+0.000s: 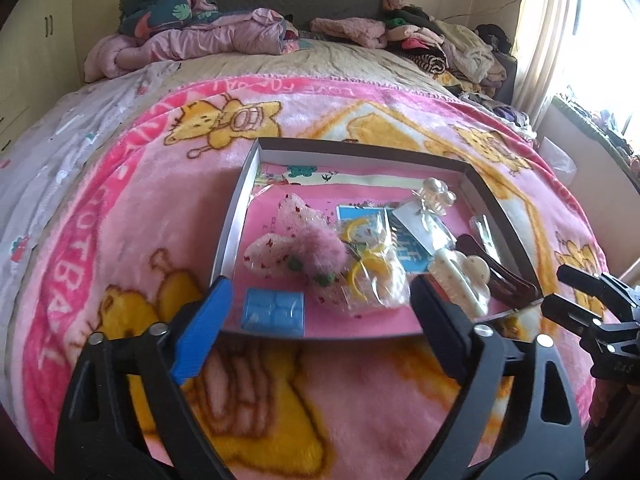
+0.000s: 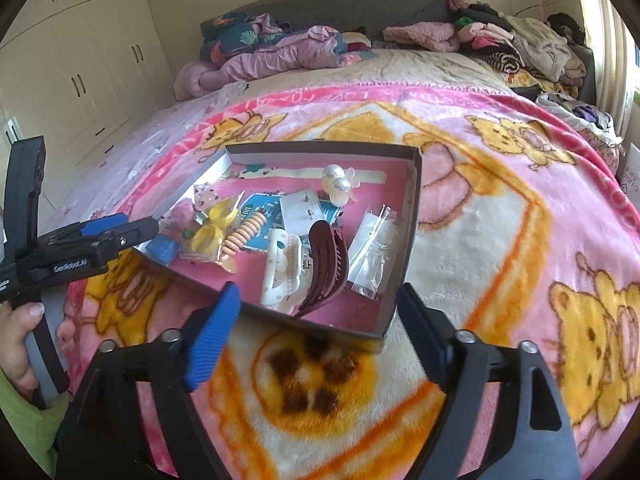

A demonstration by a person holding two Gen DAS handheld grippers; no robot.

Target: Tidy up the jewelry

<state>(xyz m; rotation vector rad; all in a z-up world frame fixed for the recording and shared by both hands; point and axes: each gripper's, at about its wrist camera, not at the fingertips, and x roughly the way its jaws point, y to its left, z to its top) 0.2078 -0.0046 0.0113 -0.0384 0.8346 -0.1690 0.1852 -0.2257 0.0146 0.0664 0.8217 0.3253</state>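
We see a maroon clip (image 2: 324, 264) and a white clip (image 2: 280, 268) touching in the box (image 2: 408, 216). Both our grippers (image 1: 320, 300) (image 2: 316, 312) hover with jaws apart, holding nothing

Both wrist cams look forward and down, close over the tray (image 1: 245, 184) on the bed. Left views its left side, right its right corner; tray shared.

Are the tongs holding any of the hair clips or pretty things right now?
No. Both tongs are open and hold nothing. The left tongs and right tongs sit in front of the box, where the dark red hair clip lies untouched.
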